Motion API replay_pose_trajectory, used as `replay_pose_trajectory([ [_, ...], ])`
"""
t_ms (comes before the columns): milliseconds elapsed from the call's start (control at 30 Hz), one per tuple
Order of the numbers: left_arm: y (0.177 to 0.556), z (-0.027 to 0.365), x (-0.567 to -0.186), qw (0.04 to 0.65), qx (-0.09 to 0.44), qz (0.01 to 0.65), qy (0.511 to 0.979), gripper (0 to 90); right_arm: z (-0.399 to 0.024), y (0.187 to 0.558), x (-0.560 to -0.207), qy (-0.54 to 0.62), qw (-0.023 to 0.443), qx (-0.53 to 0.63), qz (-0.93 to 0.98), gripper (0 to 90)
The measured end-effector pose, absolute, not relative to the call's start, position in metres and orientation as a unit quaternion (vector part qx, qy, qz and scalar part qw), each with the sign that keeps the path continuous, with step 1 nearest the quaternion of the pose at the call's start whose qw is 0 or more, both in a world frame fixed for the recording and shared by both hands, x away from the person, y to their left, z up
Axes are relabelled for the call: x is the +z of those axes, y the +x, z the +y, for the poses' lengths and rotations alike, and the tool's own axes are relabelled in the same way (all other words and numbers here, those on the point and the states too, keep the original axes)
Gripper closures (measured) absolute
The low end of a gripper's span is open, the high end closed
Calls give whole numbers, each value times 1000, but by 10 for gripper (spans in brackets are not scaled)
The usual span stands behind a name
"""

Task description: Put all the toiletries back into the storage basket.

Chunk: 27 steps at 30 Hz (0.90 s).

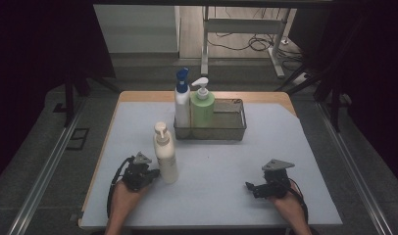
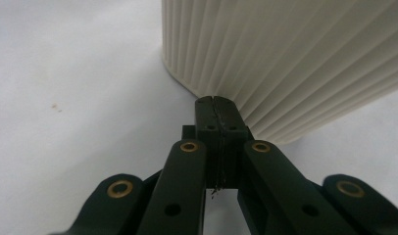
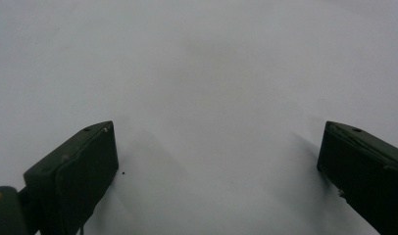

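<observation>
A cream ribbed pump bottle [image 1: 165, 155] stands upright on the pale mat left of centre. My left gripper [image 1: 154, 173] lies low at its base with the jaws shut on nothing. In the left gripper view the closed tips [image 2: 216, 102] sit right against the ribbed bottle wall [image 2: 285, 54]. My right gripper [image 1: 249, 186] rests on the mat at the front right, pointing left. Its two pads [image 3: 79, 166] stand wide open over bare mat. A wire basket [image 1: 230, 126] at the back centre holds a white bottle with a blue cap [image 1: 182, 100] and a green pump bottle [image 1: 202, 105].
The pale mat [image 1: 211, 166] covers a wooden table whose edge shows at the back and left. Metal rails run along both sides of the table. A white desk frame and cables stand on the floor behind.
</observation>
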<state>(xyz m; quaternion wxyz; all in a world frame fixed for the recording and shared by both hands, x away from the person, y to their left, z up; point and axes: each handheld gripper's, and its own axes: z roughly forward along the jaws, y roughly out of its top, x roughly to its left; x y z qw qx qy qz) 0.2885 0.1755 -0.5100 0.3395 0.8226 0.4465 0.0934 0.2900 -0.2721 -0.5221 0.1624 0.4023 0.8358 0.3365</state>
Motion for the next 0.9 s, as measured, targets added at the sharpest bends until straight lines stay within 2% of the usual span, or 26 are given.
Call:
replay_pose_trajectory([
  [900,291,141,-513,354,76,407,839,881,-272,291,-522,404,159,336,836,8],
])
